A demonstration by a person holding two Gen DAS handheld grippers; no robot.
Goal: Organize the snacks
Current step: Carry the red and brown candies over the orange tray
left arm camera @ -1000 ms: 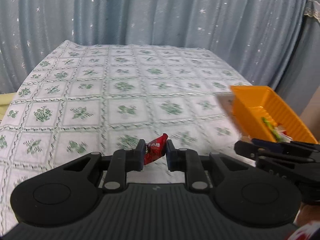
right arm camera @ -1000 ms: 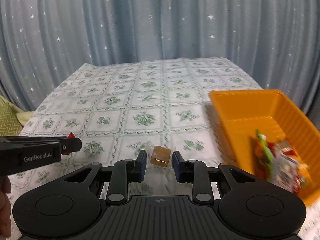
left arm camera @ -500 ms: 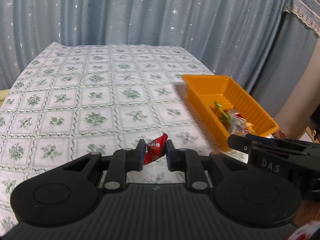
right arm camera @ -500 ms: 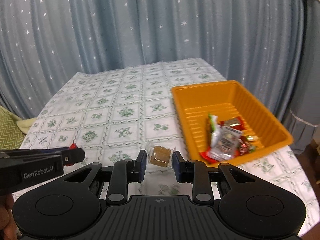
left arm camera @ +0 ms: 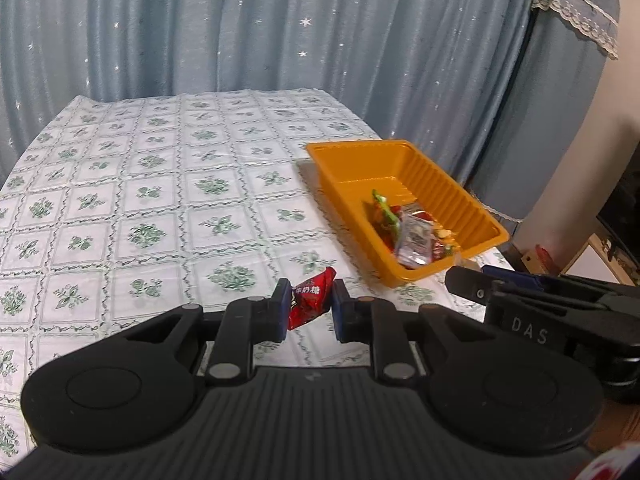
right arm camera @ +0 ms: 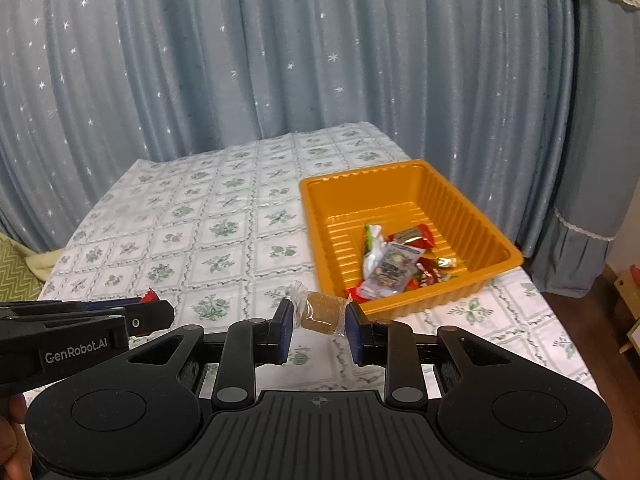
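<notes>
Two grippers hang side by side above a worktop [left arm camera: 168,200] covered in a white cloth with green flower squares. The left gripper [left arm camera: 310,307] has its fingers [left arm camera: 282,307] pinched on a red candy [left arm camera: 311,300], held tilted, its upper end poking out past the fingertips. The right gripper [right arm camera: 318,316] has its fingers [right arm camera: 285,320] closed on a brown sweet [right arm camera: 322,311] in a clear wrapper. An orange tray [right arm camera: 472,216] sits on the right side of the worktop, just beyond the right gripper. Several wrapped snacks [right arm camera: 394,264] lie heaped in the tray's near end; its far end is bare. A blue curtain [right arm camera: 280,60] with small white stars hangs behind the worktop's far edge. In the right view, the left gripper appears at the left edge, with part of a hand [right arm camera: 16,440] below it.
</notes>
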